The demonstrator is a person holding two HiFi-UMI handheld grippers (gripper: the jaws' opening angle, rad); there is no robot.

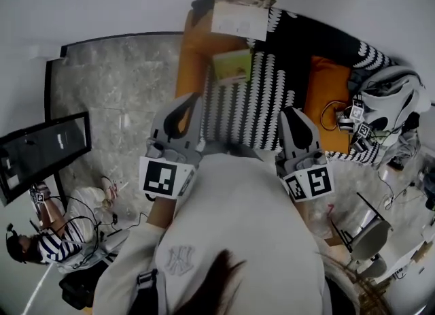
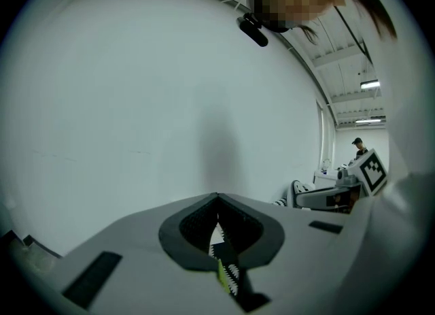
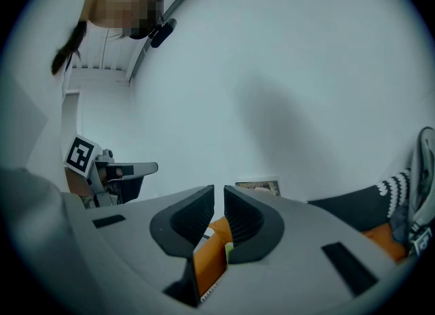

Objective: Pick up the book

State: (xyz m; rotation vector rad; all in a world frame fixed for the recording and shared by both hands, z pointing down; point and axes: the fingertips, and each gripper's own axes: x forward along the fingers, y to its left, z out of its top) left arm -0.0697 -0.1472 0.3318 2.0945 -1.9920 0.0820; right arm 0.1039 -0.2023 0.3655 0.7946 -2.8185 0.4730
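1. Head view.
   - The green book (image 1: 232,66) lies flat on the striped throw (image 1: 238,113) that covers the sofa (image 1: 189,58), well ahead of both tools.
   - A larger book (image 1: 242,13) leans at the wall behind it.
   - My left gripper (image 1: 188,101) and right gripper (image 1: 291,111) hover short of the seat, touching nothing.
   - Risk: the task names one book and I see two, so steering on this view alone could take me to the wrong one.

2. Left gripper view.
   - The left gripper (image 2: 217,199) has its jaws pressed together with nothing between them.
   - Through the slit I see only a strip of throw and a sliver of green (image 2: 221,274), probably the book.
   - Risk: reaching the cover with the jaws closed would shove the book along the loose fabric instead of taking it. They need to be opened first.

3. Right gripper view.
   - The right gripper (image 3: 219,191) has its jaws all but together, with only a thin gap, and holds nothing.
   - Below the jaws are an orange cushion (image 3: 207,262) and a green edge.
   - The larger book (image 3: 257,187) stands against the wall beyond.
   - Risks:
     - A thin book on soft cloth leaves no room under it, so a jaw may pinch the throw along with the cover.
     - The jaws may catch the cover alone, and the book would then flop open and slip.
     - The two tools could knock together if both go for the same edge.
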